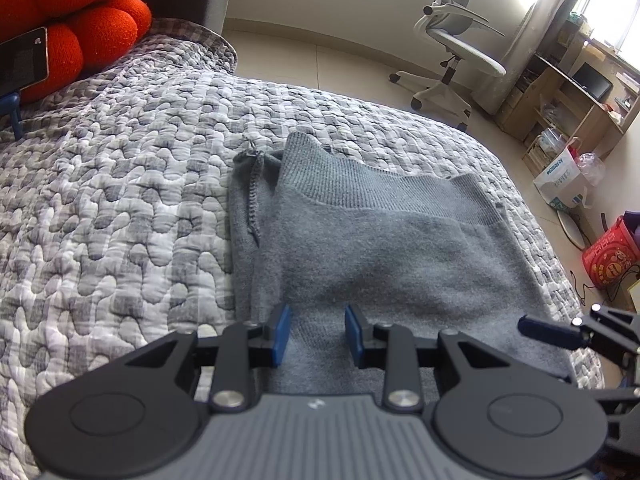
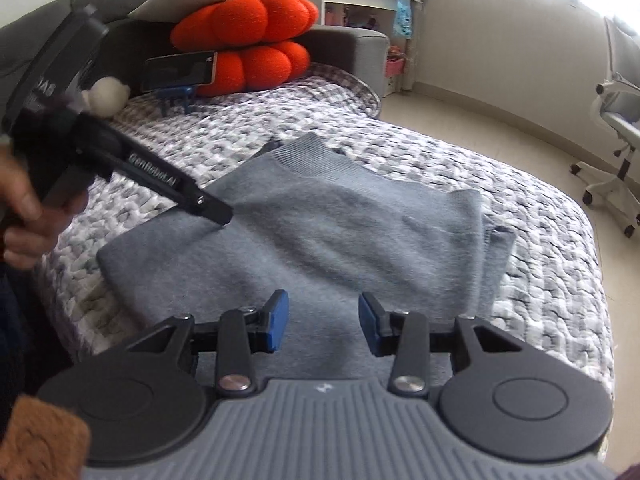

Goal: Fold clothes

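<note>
A grey knit sweater (image 1: 380, 248) lies folded on the quilted grey bedspread (image 1: 120, 208), its ribbed hem turned toward the far side. My left gripper (image 1: 318, 334) hovers open just over the sweater's near part, with nothing between the blue pads. In the right wrist view the sweater (image 2: 340, 220) spreads across the bed, and my right gripper (image 2: 324, 324) is open above its near edge. The left gripper (image 2: 218, 216), held by a hand (image 2: 28, 216), touches the cloth's left side with its tips. The right gripper's blue finger (image 1: 548, 330) shows at the right edge of the left wrist view.
Orange pumpkin cushions (image 2: 248, 40) and a phone on a blue stand (image 2: 180, 72) sit at the bed's head, beside a white plush ball (image 2: 108, 94). An office chair (image 1: 456, 40), a wooden shelf desk (image 1: 568, 96) and bags (image 1: 612, 256) stand on the floor past the bed.
</note>
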{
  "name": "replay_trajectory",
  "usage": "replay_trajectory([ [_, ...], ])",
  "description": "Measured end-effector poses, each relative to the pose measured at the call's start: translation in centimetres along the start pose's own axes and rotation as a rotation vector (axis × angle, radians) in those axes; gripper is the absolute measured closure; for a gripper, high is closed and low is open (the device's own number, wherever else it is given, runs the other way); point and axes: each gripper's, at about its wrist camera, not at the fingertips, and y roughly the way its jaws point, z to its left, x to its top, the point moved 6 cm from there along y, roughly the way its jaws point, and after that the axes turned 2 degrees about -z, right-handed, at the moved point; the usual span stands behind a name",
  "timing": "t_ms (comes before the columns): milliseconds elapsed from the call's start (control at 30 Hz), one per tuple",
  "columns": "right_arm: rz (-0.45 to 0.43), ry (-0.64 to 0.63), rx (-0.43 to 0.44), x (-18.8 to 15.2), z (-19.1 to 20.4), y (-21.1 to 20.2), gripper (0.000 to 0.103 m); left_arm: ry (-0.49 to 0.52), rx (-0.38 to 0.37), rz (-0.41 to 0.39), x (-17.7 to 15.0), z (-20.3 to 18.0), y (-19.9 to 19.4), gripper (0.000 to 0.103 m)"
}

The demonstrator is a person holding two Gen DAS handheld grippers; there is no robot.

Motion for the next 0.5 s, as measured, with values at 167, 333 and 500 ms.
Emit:
replay_trajectory([
  [167, 0.01, -0.017, 0.054, 0.1, 1.5, 0.7, 0.06, -0.015, -0.009, 0.0, -0.7, 0.6, -0.9, 0.072],
  [333, 0.059, -0.072, 0.015, -0.4, 2.8, 2.4, 0.056, 0.019, -0.006, 0.015, -1.4, 0.4, -0.9, 0.072],
  [500, -0.027, -0.061, 0.114, 1.3, 5.0, 1.3, 0.058, -0.062, -0.048, 0.036, -0.8, 1.4, -0.6, 0.072],
])
